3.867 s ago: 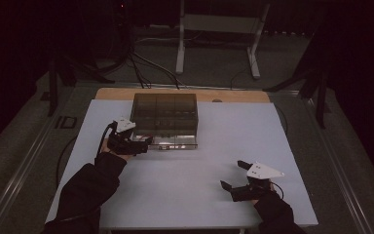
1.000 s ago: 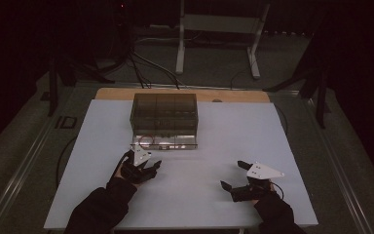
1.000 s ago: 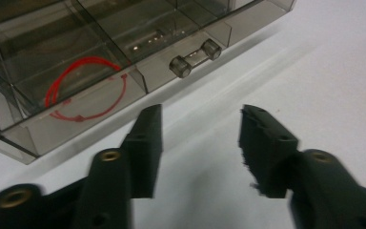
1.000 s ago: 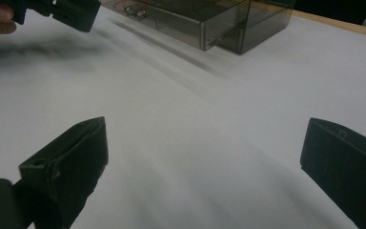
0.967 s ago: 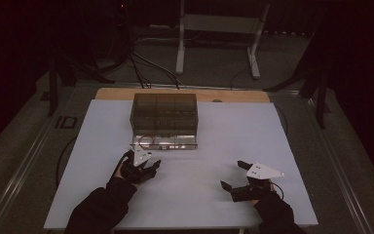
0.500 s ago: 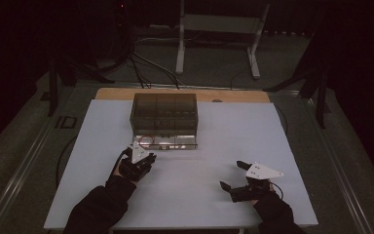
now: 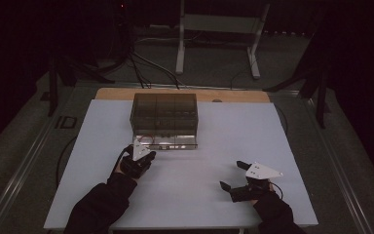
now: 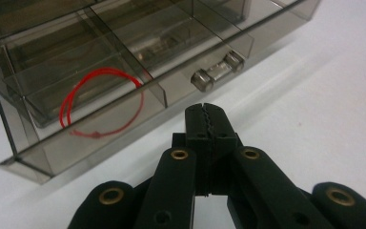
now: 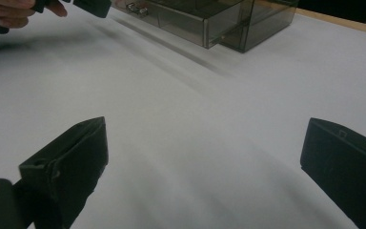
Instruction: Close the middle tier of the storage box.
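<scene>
Left gripper (image 8: 205,117) clenched empty before box (image 8: 124,62).
Right gripper (image 9: 202,157) released over tabletop (image 9: 195,95); left fingers just closed, nothing between.

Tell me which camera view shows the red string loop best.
The left gripper view: the red string loop lies large and sharp in a compartment of the smoky clear box, just beyond the shut left gripper. The high view shows a faint red trace.
</scene>
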